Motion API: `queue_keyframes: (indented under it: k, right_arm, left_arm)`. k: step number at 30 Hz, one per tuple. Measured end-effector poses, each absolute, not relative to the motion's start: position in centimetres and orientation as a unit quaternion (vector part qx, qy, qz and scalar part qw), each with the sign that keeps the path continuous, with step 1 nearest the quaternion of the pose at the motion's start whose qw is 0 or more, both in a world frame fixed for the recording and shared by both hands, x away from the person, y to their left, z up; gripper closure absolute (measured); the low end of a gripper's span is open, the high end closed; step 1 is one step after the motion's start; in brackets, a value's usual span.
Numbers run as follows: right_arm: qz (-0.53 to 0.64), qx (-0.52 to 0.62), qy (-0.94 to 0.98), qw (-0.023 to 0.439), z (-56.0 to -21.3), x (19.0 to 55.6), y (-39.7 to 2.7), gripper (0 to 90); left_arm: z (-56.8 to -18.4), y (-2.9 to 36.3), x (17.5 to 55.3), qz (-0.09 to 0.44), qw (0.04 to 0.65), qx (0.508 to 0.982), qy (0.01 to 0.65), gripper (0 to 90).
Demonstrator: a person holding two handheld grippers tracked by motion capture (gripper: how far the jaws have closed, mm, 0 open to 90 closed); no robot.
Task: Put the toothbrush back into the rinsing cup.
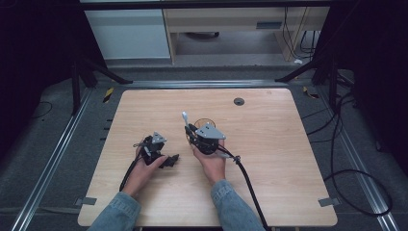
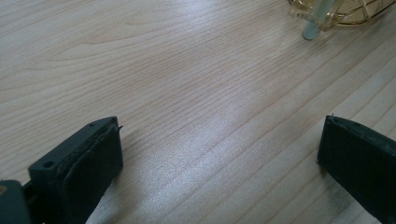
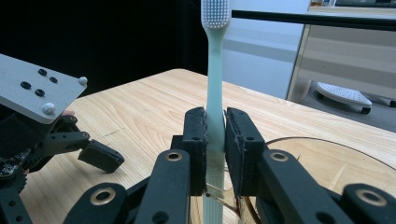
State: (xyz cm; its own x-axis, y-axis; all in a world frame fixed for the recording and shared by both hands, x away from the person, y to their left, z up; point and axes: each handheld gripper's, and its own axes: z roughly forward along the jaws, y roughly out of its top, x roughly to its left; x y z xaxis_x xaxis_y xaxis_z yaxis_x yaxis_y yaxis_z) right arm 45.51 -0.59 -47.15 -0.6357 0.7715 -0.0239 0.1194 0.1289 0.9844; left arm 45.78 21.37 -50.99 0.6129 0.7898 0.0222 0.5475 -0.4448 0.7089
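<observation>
R claw (image 3: 215, 140) pinching upright pale-green toothbrush (image 3: 215, 70) over amber glass cup (image 3: 327, 163), L claw (image 2: 219, 154) spread, empty, low over wooden surface (image 2: 187, 70), w/ cup just ahead

From my high view the amber cup (image 1: 204, 123) sits mostly hidden behind my right tool (image 1: 191, 131). My right gripper view cuts off the toothbrush (image 3: 215, 79) handle's lower end and the cup's far rim. My left gripper view clips the cup at the top edge.
</observation>
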Motion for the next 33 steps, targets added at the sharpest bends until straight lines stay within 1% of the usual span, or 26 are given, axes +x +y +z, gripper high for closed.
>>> queue_keyframes:
  k: [7,10,22,29,33]
  right_arm:
    - [0.577,0.322,0.697,0.278,-47.1,45.5,-0.5,76.0]
    - [0.577,0.324,0.696,0.280,-46.9,45.5,-0.5,73.1]
    - [0.569,0.315,0.703,0.289,-45.7,45.2,-0.6,68.2]
    - [0.555,0.322,0.712,0.287,-45.2,45.0,-1.1,62.3]
    - [0.540,0.334,0.718,0.286,-44.5,44.8,-1.6,54.1]
  left_arm:
    - [-51.0,21.4,45.8,0.178,0.340,0.831,0.402,0.0]
    - [-51.0,21.4,45.8,0.178,0.340,0.831,0.402,0.0]
    - [-51.0,21.4,45.8,0.178,0.341,0.831,0.402,0.0]
    - [-51.0,21.4,45.8,0.178,0.341,0.831,0.402,0.0]
    - [-51.0,21.4,45.8,0.178,0.341,0.831,0.402,0.0]
